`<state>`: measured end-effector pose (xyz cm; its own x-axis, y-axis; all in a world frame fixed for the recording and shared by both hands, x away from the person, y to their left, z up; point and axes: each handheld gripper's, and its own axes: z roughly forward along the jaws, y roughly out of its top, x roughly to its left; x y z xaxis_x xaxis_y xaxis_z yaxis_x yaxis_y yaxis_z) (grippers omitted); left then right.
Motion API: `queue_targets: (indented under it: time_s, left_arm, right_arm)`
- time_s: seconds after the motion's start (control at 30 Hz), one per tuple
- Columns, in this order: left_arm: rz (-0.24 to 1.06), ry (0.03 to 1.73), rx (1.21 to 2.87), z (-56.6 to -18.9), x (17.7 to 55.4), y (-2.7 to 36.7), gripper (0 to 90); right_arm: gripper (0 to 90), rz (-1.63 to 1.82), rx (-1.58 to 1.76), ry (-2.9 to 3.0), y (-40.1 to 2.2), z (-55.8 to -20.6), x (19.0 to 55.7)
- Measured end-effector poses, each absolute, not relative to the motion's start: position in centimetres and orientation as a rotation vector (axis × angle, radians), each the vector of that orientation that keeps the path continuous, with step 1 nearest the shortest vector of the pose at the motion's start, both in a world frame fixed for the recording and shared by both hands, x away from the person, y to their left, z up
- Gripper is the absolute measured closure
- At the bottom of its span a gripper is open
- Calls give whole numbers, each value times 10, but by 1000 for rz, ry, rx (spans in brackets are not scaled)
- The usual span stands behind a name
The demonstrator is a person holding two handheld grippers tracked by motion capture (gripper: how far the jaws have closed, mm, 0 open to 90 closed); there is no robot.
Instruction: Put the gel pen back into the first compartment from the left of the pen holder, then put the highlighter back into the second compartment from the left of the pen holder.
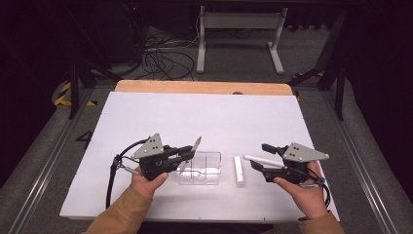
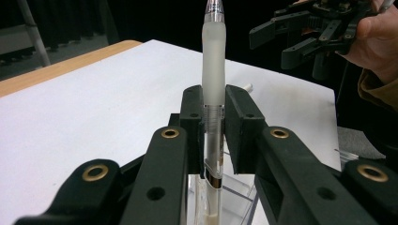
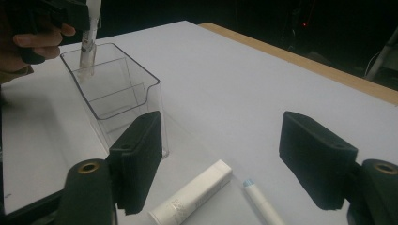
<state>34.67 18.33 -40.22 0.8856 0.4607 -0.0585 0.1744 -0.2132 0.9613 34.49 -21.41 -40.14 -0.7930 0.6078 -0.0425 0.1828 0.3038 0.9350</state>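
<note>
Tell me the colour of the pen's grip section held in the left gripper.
Frosted, translucent white, on the pen; the left gripper view shows it best.

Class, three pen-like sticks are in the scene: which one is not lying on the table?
The frosted pen clamped in the left gripper, tip inside the clear box. The white tube and slim stick lie flat.

Frosted clear pen [image 2: 213, 65], upright, lower end inside clear plastic box [image 3: 112, 89]
</note>
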Motion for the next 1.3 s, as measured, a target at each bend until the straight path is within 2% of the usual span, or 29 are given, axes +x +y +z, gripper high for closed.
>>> queue_targets:
  time_s: [0.23,0.33,0.47,0.67,1.3]
  left_arm:
    - [296,486,1796,-403,345,184,773]
    - [351,483,1784,-401,341,187,616]
    - [384,482,1766,-396,336,197,468]
    - [402,492,1732,-389,332,212,305]
    - [490,562,1733,-382,327,247,239]
  right_arm:
    - [306,1493,706,2186,-214,-401,345]
    - [306,1493,708,2184,-215,-401,345]
    - [306,1493,709,2185,-215,-401,345]
    - [306,1492,711,2181,-216,-400,345]
    - [295,1488,708,2174,-217,-396,345]
